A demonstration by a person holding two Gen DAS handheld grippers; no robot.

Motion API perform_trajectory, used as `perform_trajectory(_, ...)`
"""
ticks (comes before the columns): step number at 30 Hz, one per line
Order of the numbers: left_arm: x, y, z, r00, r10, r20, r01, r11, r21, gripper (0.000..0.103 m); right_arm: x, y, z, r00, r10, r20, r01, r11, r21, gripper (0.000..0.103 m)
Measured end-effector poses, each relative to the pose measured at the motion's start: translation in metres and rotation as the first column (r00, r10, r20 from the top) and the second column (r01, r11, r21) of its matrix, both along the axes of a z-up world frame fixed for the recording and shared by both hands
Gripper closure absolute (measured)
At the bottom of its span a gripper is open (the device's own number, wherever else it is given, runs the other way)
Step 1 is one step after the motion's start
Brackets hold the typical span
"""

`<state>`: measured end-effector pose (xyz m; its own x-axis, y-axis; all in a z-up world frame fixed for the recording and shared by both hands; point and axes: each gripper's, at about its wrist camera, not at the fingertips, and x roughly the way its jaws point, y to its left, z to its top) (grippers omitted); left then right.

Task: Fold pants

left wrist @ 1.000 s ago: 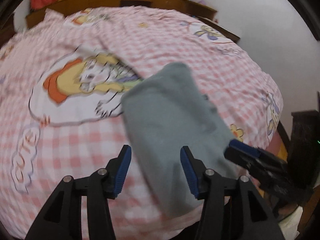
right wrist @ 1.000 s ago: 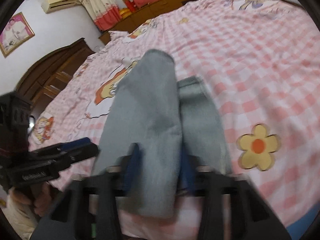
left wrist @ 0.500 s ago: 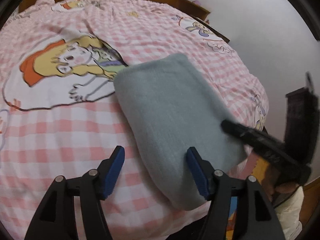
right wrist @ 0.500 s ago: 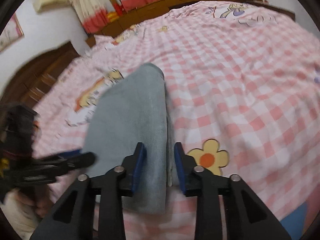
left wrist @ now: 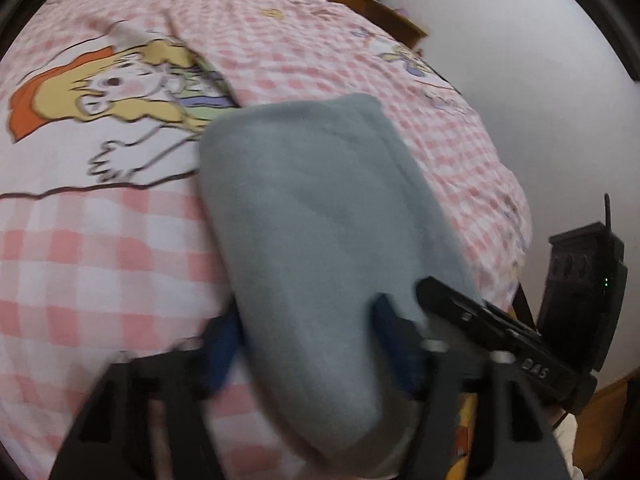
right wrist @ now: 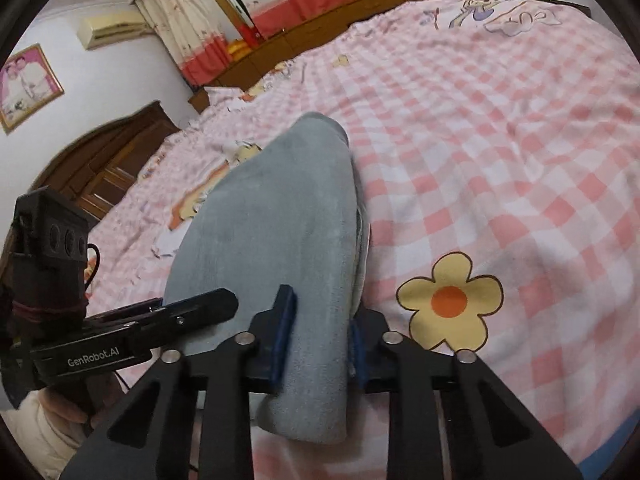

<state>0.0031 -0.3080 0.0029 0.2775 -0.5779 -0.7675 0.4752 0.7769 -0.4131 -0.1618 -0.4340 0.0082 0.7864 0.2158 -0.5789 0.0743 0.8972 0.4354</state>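
Bed (right wrist: 500, 128) fills both views, covered in a pink-and-white checked sheet with cartoon prints; a yellow flower print (right wrist: 450, 300) lies just right of the right gripper.

Grey pants (right wrist: 280, 248), folded into a long narrow bundle, lie on the sheet near the bed's near edge, running away from both cameras. Far end overlaps the cartoon figure print (left wrist: 120, 88).

Right gripper (right wrist: 318, 334): jaws have just been closing, near end of the pants between them. Both blue pads press the fabric at the bundle's right-hand fold; clamped on it.

Left gripper (left wrist: 304, 340): blurred. Jaws have just been closing and straddle the bundle's left side, the blue pads at either flank. Whether they actually press the cloth cannot be told.
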Motion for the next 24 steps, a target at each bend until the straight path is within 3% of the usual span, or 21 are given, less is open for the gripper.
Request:
perform_trajectory(1,-0.003,-0.002,0.004,1.0,-0.007,0.03,0.007,1.0,0.012,0.056,-0.004,0.003,0.006,1.0,0.016,0.025,-0.017,0.999,0.04,0.083)
perform_trajectory(3,-0.01,-0.005,0.012,0.996,-0.042,0.078,0.04,0.999,0.032,0.066,-0.007,0.018,0.018,0.998,0.031,0.052,-0.032,0.999,0.019,0.083)
perform_trajectory(6,-0.017,-0.001,0.027,0.993,-0.053,0.109,0.052,0.998,0.019,0.072,-0.005,0.047,0.033,0.994,0.067,0.091,-0.067,0.998,-0.006,0.083)
perform_trajectory(13,-0.022,0.052,0.074,0.976,0.002,0.217,-0.003,1.0,0.003,0.075,0.026,0.136,0.052,0.974,0.174,0.143,-0.178,0.984,0.014,0.083)
perform_trajectory(19,-0.014,0.14,0.11,0.96,0.056,0.276,-0.067,0.997,0.03,0.075,0.063,0.226,0.05,0.963,0.251,0.103,-0.254,0.967,0.016,0.083)
perform_trajectory(24,0.0,0.22,0.122,0.946,0.088,0.311,-0.117,0.99,0.075,0.075,0.098,0.264,0.028,0.97,0.239,0.034,-0.239,0.971,-0.012,0.083)
